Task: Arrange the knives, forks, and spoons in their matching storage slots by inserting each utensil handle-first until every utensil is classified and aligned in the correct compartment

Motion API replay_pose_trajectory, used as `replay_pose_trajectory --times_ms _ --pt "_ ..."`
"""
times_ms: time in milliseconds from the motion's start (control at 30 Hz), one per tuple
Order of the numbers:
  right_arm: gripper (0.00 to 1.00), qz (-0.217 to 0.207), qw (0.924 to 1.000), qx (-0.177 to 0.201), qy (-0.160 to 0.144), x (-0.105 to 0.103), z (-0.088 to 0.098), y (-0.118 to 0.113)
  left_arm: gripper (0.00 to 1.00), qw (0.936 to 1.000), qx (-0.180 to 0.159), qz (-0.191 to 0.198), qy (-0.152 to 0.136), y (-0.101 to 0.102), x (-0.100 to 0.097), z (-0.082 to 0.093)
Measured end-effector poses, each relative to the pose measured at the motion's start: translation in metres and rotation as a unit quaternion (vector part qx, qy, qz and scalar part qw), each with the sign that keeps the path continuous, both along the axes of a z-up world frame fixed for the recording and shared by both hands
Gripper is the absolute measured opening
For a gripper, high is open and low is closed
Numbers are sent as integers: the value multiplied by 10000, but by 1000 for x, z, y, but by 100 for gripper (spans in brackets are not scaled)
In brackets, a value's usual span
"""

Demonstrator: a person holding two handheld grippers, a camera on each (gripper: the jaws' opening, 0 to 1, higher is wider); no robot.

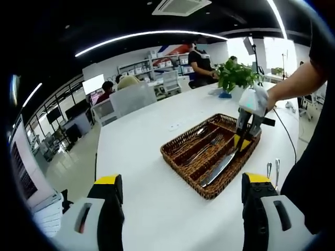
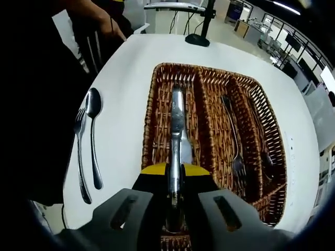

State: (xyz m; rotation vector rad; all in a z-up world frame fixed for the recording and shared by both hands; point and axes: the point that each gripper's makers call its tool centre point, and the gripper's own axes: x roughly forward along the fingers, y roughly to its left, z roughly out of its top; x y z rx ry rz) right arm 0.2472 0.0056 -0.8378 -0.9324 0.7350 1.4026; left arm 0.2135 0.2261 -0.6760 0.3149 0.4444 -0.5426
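right gripper (image 2: 174,180) jaws clamped on a knife (image 2: 177,125), lower centre of frame, over the wicker tray (image 2: 149,130) slot already holding another knife, so types match. left gripper (image 1: 180,201) jaws apart, idle. fork (image 2: 79,157) and spoon (image 2: 94,136) wait on counter (image 2: 125,73).

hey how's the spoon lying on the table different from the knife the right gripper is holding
The spoon lies loose on the white table beside a fork, outside the wicker tray; the knife is clamped in the right gripper over the tray's left compartment. The spoon ends in a rounded bowl; the knife has a long flat blade. Both are shiny metal.
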Motion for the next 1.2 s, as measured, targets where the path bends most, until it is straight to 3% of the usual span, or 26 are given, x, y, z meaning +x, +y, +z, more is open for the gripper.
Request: replay_pose_trajectory --times_ms 567,800,967,1067,1200 --pt "7 70 9981 -591 -182 4 -29 1 95 10000 -35 12 -6 0 -10 -1" --pt "8 112 9987 -499 -18 5 -28 2 96 10000 13 -29 -27 -3 -9 0" --pt "8 67 9971 -678 -333 4 -29 5 96 9999 13 -132 -49 -12 -8 1" --pt "9 62 9975 -659 -238 6 -28 6 96 9998 14 -176 -50 -15 -6 0" --pt "12 137 9996 -247 -94 6 -26 12 97 9996 48 -277 -84 -20 -5 4"
